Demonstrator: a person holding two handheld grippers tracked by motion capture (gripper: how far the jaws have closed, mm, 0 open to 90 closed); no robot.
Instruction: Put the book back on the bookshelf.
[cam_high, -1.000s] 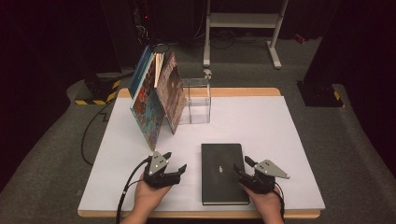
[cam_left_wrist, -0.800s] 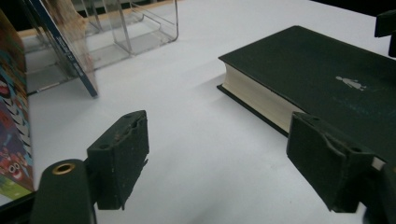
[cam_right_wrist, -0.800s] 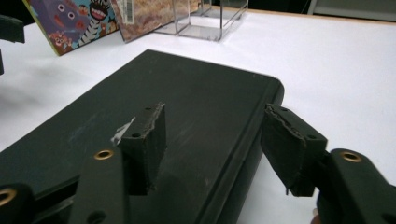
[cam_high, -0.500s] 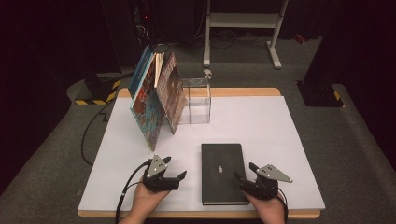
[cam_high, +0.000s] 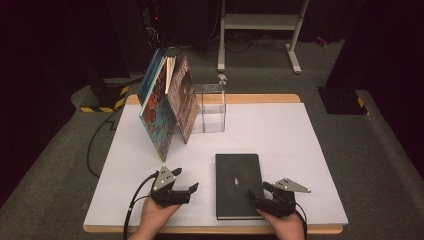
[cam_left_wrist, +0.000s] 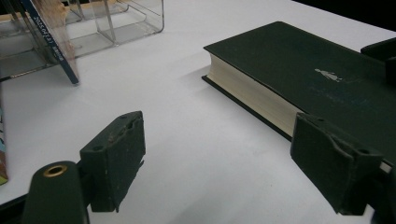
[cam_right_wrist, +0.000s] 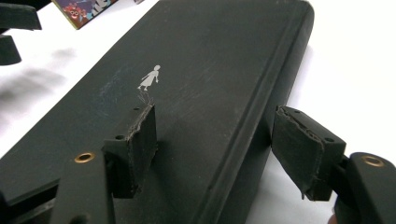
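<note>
A black hardback book (cam_high: 237, 180) with a small silver figure on its cover lies flat near the table's front edge. My left gripper (cam_high: 192, 191) rests on the table to its left, pointing at the page edge (cam_left_wrist: 252, 88). Its jaws have just been opening and stand open (cam_left_wrist: 219, 140) with only bare table between them, the right one close to the book's near corner. My right gripper (cam_high: 258, 194) sits at the book's near right corner. Its jaws have just been opening too and stand open (cam_right_wrist: 217, 126), astride the spine edge (cam_right_wrist: 261, 107) without pressing on it.
Several colourful picture books (cam_high: 165, 107) lean against a clear acrylic holder (cam_high: 210, 107) at the back left of the white table (cam_high: 280, 135). A metal stand (cam_high: 260, 30) and a yellow-black striped block (cam_high: 102, 97) are on the floor beyond.
The right gripper has slipped slightly back toward the table's front edge. The book and the left hand have stayed where they were.
</note>
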